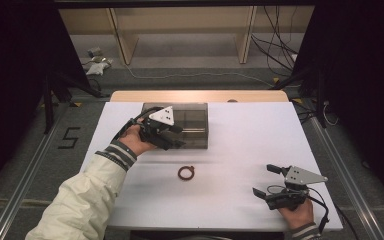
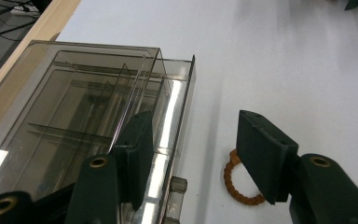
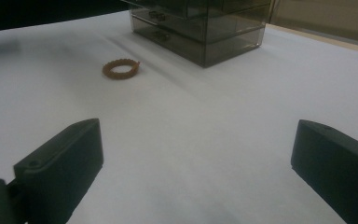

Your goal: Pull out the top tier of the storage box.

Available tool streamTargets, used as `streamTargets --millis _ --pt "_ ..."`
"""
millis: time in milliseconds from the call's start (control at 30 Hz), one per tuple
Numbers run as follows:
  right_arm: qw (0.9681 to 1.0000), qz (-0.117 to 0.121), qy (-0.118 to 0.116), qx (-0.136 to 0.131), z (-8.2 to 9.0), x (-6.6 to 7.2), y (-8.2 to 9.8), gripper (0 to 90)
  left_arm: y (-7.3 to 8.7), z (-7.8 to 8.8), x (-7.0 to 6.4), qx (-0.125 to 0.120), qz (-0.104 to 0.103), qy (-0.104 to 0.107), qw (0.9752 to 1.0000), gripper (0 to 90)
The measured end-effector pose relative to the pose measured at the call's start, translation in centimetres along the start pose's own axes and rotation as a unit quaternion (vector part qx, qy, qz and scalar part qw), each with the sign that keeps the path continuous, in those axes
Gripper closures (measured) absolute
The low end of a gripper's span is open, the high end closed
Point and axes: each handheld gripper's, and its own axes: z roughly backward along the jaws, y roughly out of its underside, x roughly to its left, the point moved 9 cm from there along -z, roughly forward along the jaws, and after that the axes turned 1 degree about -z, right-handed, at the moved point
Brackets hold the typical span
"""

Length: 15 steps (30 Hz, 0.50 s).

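Drawer-opening was your step: left tongs [image 1: 172, 136] stood half open over the drawer box [image 1: 192, 120], gripping nothing; the bracelet [image 1: 186, 173] lay mid-counter [image 1: 240, 150]; right tongs [image 1: 267, 180] gaped empty. Next called for closing on the knob [image 2: 177, 186].

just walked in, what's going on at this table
A person works with a gripper in each hand. The left gripper is at the front of a smoky clear drawer box, jaws part open around the drawer's front edge. A brown beaded bracelet lies on the white table. The right gripper rests open, apart.
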Motion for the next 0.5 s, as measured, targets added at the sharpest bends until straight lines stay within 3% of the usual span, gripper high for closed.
streamTargets --millis 500 --pt "1.0000 0.001 0.001 0.000 0.01 0.01 0.00 3.4 0.56 -0.29 0.03 0.030 -0.017 0.004 0.9994 48.5"
